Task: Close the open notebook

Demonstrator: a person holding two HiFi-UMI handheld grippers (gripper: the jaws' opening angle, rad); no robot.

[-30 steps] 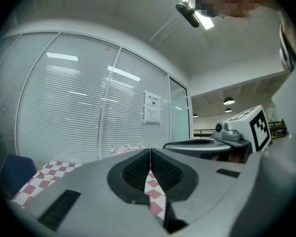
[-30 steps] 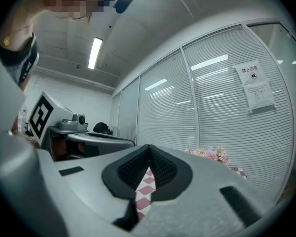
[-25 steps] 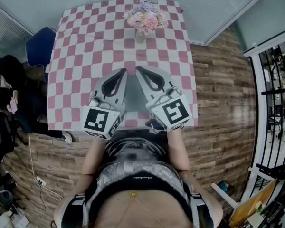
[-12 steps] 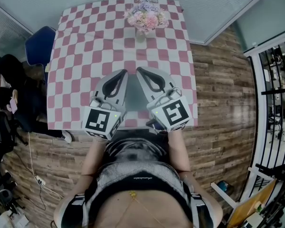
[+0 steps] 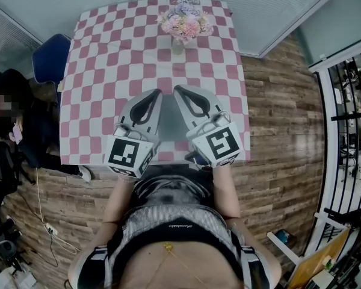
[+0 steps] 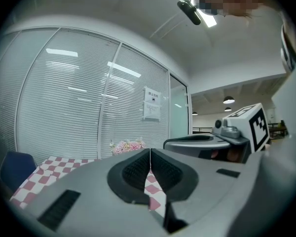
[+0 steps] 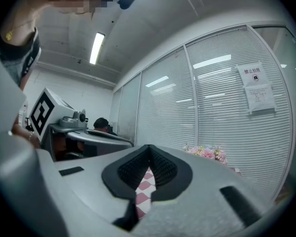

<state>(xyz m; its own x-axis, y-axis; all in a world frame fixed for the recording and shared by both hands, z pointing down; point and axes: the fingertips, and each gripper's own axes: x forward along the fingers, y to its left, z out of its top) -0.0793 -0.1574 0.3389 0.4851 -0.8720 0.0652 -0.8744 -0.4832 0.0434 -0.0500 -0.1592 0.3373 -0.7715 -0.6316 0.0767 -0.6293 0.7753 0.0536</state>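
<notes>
**Both grippers shut, nothing moved, notebook out of sight**

Nothing I can see differs from a second ago. My left gripper [image 5: 157,91] and my right gripper [image 5: 177,88] lie side by side in the same spot. Their tips angle toward each other and nearly meet, and their marker cubes [image 5: 129,154] sit nearest my body. The flowers ahead look just as they did.

My left gripper's jaws are closed. Its ridged pads meet in a thin line at the tip with nothing between them. Through the hollow behind the pads I see only the pink-and-white checked tablecloth [image 5: 108,71]. My right gripper is the same, pads together at the tip, holding nothing, with checked cloth showing through the hollow.

The one container in view is a small pale vase [image 5: 177,46], straight ahead of both tips and well apart from them, at the far end of the table [image 5: 243,110]. It holds a bunch of pink, white and pale purple flowers [image 5: 185,21] that spreads wider than the vase.

I cannot make out the notebook in any view. My grippers and their cubes cover the near edge of the table, and whatever lies beneath them is hidden.

A blue chair [image 5: 51,59] stands off to the left of my left gripper, beside the table. Slatted blinds [image 6: 64,107] rise beyond the vase.
</notes>
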